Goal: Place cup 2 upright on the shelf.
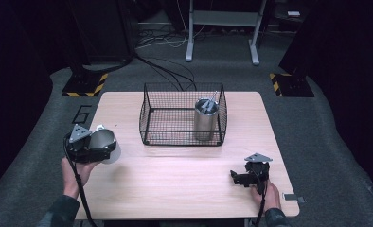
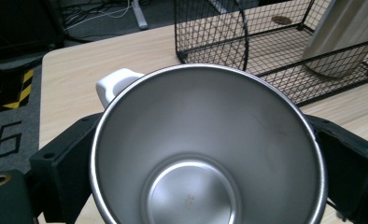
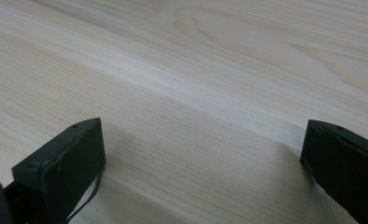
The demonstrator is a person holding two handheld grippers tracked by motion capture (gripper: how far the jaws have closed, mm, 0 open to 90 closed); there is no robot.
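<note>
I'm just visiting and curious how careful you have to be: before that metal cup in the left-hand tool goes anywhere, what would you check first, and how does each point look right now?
1. Grip: the left gripper has a jaw on each side of the steel cup. Ok.
2. Cup contents: the inside looks empty and dry. Ok.
3. Room in the wire basket: its left part is free; the tall metal tumbler stands at its right. Ok.
4. Right gripper: open, low over bare table, away from the basket. Ok.
5. How firmly the cup is held: cannot tell.
</note>
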